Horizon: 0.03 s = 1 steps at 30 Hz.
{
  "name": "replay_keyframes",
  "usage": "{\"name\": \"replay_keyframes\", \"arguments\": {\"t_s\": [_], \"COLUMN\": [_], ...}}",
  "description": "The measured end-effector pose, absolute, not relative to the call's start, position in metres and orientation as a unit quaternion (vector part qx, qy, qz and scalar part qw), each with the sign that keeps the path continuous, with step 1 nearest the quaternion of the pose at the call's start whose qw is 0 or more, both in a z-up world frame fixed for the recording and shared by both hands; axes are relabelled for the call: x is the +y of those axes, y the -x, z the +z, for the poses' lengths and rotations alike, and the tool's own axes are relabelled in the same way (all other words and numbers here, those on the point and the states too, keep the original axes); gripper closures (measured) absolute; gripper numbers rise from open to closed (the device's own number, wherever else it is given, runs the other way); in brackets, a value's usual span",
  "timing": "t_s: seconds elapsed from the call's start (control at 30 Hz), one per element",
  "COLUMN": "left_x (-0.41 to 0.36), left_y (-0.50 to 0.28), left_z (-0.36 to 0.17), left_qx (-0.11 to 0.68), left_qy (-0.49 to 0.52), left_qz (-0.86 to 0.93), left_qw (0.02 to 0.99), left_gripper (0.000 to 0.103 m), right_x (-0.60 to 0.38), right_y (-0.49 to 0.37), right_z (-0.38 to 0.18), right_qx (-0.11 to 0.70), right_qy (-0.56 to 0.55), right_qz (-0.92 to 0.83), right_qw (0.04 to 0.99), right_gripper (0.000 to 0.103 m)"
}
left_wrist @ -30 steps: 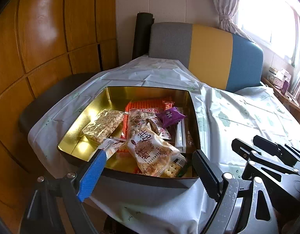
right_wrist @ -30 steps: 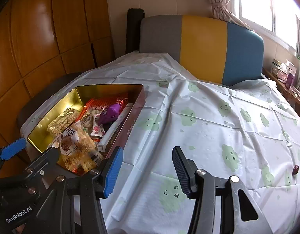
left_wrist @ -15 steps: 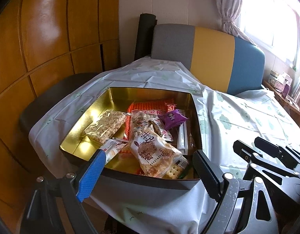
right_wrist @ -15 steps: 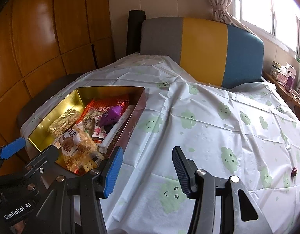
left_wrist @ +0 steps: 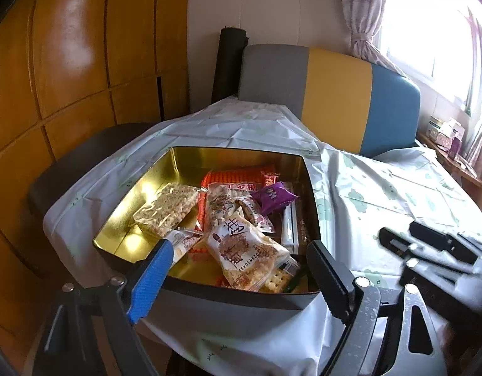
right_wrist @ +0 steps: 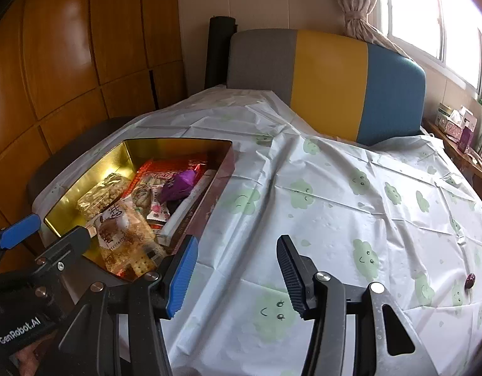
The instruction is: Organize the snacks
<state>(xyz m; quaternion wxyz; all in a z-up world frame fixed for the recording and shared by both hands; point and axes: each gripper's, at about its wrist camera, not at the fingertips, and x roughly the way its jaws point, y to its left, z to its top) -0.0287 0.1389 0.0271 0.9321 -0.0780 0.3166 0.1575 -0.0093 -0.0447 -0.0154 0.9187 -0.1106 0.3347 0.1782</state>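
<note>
Little has shifted since a moment ago: both tools hang where they were over the near edge of the table, and the only change is in the left gripper (left_wrist: 238, 277), whose jaws have just been closing a little, with nothing pinched between them. They stand wide apart, the blue pad and the black one framing the near wall of the gold tin (left_wrist: 165, 172) without touching it.

Everything gathers around that tin, which sits on the cloud-print tablecloth (right_wrist: 335, 188) at the table's left end. Inside it the snacks lie in a loose heap. A clear bag of puffed rice cake (left_wrist: 167, 208) lies towards the tin's left side. A big crackly biscuit packet (left_wrist: 245, 252) lies near the tin's front wall, with square crackers (left_wrist: 277, 280) just beside it at the front. A purple sweet wrapper (left_wrist: 274, 196) perches on top of the pile towards the tin's right side, and an orange packet (left_wrist: 241, 175) lies flat at the back.

Right of the tin, the right gripper (right_wrist: 238, 272) hangs above bare tablecloth, its jaws partly apart and holding nothing. Well away from the tin, near the table's far right edge, one small dark sweet (right_wrist: 470, 279) lies alone. Beyond the tin stands a chair (right_wrist: 328, 84) with grey, yellow and blue panels.
</note>
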Motion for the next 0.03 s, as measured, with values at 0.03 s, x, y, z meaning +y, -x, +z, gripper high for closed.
{"name": "replay_keyframes", "arguments": {"t_s": [0.03], "left_x": [0.1391], "left_y": [0.0281], "left_z": [0.0265], "left_qx": [0.318], "left_qy": [0.078], "left_qz": [0.154], "left_qw": [0.932], "left_gripper": [0.016], "right_x": [-0.0509], "right_y": [0.0049], "right_z": [-0.0137], "right_qx": [0.339], "right_qy": [0.106], "right_qz": [0.178], "right_qw": [0.918], "right_gripper": [0.05]}}
